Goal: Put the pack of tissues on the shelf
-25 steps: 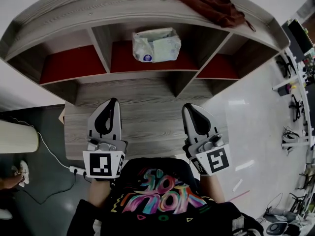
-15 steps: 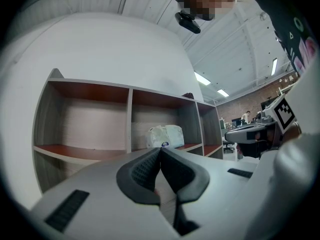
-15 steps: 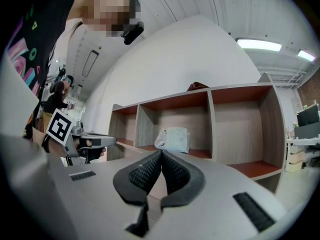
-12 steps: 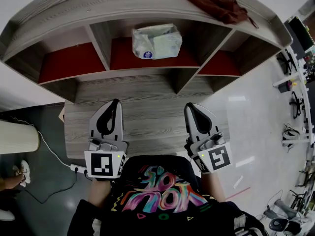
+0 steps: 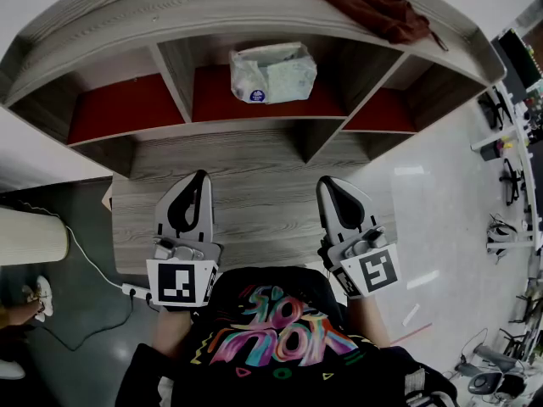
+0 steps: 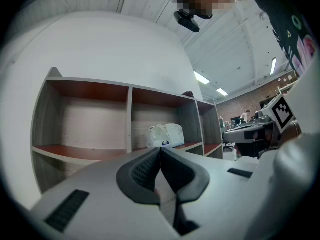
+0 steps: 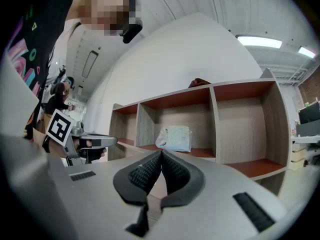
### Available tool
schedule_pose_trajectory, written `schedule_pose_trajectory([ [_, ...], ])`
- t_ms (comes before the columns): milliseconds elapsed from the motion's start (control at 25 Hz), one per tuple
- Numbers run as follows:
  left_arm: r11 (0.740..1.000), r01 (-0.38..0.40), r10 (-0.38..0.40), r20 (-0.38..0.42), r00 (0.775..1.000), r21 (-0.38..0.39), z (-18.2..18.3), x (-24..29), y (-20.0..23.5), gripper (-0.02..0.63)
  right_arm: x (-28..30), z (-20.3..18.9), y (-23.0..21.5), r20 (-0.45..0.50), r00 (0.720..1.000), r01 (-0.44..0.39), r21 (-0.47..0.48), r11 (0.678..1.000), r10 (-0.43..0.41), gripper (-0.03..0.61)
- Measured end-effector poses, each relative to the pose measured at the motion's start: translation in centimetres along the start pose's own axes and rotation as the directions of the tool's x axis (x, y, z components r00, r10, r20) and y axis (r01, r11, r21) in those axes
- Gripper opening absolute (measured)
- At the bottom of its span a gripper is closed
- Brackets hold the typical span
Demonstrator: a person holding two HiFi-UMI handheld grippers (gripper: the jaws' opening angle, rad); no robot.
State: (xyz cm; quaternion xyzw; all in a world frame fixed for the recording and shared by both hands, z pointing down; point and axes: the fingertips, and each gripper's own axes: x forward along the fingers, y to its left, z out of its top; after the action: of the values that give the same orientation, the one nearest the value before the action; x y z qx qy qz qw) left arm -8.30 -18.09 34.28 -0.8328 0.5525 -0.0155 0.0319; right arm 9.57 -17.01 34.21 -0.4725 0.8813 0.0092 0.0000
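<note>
The pack of tissues (image 5: 273, 74), white and pale green with a small blue label, lies in the middle compartment of the wooden shelf (image 5: 254, 121) on its red floor. It also shows in the left gripper view (image 6: 165, 135) and the right gripper view (image 7: 175, 138). Both grippers hover over the grey wooden table top, well short of the shelf. My left gripper (image 5: 198, 178) is shut with nothing in it, its tips touching (image 6: 160, 150). My right gripper (image 5: 326, 185) is shut and empty too (image 7: 161, 154).
A dark red cloth (image 5: 373, 5) lies on top of the shelf at the right. The shelf's left (image 5: 119, 108) and right (image 5: 382, 113) compartments hold nothing. A white cylinder (image 5: 30, 236) and a cable with a power strip (image 5: 127, 292) are on the floor at the left.
Both grippers stay almost where they were. The view shifted slightly, so the shelf and the tissues sit a little higher in the frame.
</note>
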Motion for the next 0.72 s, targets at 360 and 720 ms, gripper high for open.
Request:
schedule_pose_trajectory([
  [360, 1.0, 0.0, 0.0, -0.002, 1.0, -0.001, -0.2, 0.12, 0.56, 0.025, 0.49, -0.21, 0.27, -0.004, 1.0, 0.003, 0.004, 1.0, -0.003, 0.017],
  [720, 1.0, 0.006, -0.006, -0.006, 1.0, -0.003, -0.33, 0.16, 0.56, 0.025, 0.89, 0.38, 0.33, 0.012, 1.0, 0.016, 0.03, 0.999, -0.016, 0.015],
])
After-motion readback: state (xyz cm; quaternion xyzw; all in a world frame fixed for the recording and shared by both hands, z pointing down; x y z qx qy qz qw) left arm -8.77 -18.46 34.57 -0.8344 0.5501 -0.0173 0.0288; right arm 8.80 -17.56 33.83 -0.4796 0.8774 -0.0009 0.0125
